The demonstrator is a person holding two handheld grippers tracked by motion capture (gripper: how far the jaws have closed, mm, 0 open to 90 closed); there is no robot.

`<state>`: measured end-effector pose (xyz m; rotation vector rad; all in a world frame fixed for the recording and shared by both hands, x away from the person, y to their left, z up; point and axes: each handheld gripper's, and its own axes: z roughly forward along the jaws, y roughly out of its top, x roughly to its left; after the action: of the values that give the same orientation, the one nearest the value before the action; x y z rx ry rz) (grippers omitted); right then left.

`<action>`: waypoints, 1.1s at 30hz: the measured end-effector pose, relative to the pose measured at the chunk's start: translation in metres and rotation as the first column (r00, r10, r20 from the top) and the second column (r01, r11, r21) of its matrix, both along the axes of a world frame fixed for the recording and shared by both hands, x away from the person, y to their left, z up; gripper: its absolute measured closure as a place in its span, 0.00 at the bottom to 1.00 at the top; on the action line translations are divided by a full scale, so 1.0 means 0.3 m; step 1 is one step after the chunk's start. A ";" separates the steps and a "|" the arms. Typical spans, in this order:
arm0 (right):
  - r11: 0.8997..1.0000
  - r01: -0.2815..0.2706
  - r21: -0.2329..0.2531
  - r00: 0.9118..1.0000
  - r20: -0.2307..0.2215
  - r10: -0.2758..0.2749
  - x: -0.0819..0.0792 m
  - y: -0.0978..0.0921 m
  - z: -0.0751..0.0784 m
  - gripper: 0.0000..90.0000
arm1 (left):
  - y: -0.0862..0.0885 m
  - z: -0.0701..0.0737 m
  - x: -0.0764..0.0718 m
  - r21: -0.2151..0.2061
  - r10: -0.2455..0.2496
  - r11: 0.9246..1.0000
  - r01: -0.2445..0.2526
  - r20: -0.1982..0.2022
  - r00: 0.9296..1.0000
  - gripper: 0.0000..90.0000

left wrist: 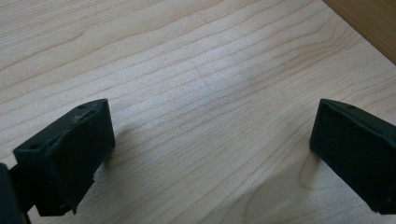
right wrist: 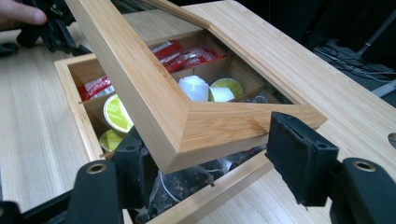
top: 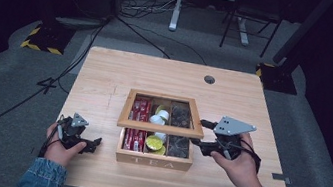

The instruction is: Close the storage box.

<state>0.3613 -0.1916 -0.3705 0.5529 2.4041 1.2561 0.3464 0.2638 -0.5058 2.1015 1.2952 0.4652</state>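
A wooden tea box [top: 153, 162] marked TEA stands mid-table, and its framed lid [top: 159, 128] is tilted partly up. My right gripper [top: 200, 133] is at the lid's front right corner. In the right gripper view the lid [right wrist: 210, 126] corner sits between the jaws of the right gripper [right wrist: 215, 163], one under the front rail and one against the side rail, shut on it. Inside the box lie red sachets [right wrist: 187, 53], green-topped capsules [right wrist: 116, 114], a white capsule [right wrist: 194, 87] and dark tea bags [right wrist: 187, 184]. My left gripper [top: 93, 145] rests open on the table, left of the box. Bare wood lies between the jaws of the left gripper [left wrist: 210, 154].
The wooden table [top: 107, 74] has bare room behind the box and on both sides. A round cable hole [top: 209, 79] sits near the far edge. Cables and stand feet lie on the grey floor beyond the table.
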 end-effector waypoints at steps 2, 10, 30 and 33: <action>1.000 0.002 -0.003 1.000 0.001 -0.002 -0.006 0.000 -0.010 0.39 | 0.000 0.000 0.000 -0.001 -0.001 1.000 0.001 0.000 1.000 0.00; 1.000 0.005 -0.023 1.000 -0.009 -0.005 -0.022 0.001 -0.045 0.37 | 0.000 0.000 0.000 -0.001 -0.001 1.000 0.001 0.000 1.000 0.00; 0.998 0.011 -0.060 0.998 -0.055 -0.014 -0.047 0.001 -0.124 0.34 | 0.000 0.000 0.000 0.000 0.000 1.000 0.000 0.000 1.000 0.00; 0.998 0.010 -0.065 0.998 -0.066 -0.015 -0.050 0.002 -0.139 0.34 | 0.000 0.000 0.000 -0.001 0.000 1.000 0.000 0.001 1.000 0.00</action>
<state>0.3464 -0.1909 -0.4121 0.5988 2.4822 1.1682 0.3464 0.2638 -0.5059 2.1003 1.2943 0.4648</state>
